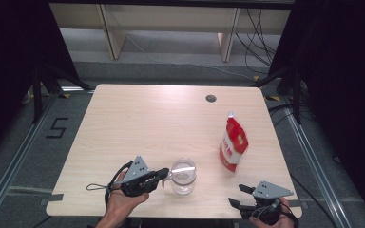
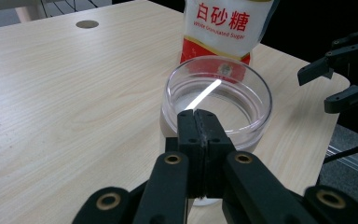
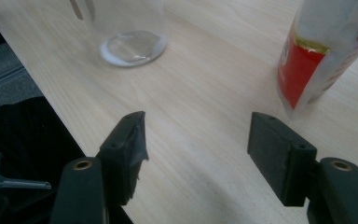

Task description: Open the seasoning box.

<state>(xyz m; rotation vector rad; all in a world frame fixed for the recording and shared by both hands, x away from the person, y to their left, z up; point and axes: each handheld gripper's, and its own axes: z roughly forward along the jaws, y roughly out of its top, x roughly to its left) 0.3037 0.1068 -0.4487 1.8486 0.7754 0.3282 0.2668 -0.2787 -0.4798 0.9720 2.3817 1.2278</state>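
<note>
A clear glass jar (image 1: 183, 176) stands near the table's front edge, with a thin pale spoon handle (image 2: 205, 93) slanting out of it. My left gripper (image 1: 164, 175) sits just left of the jar, its jaws shut on the end of that handle (image 2: 196, 115). A red and white bag of white sugar (image 1: 233, 145) stands upright to the right of the jar and a little farther back. My right gripper (image 1: 240, 195) hovers at the front right edge, open with nothing between its fingers (image 3: 198, 135), pointing toward the jar (image 3: 130, 42) and the bag (image 3: 321, 60).
The light wooden table (image 1: 138, 123) has a round cable hole (image 1: 211, 98) near its far edge. Dark curtains flank both sides, and rails run along the floor. The table's front edge lies right under my right gripper.
</note>
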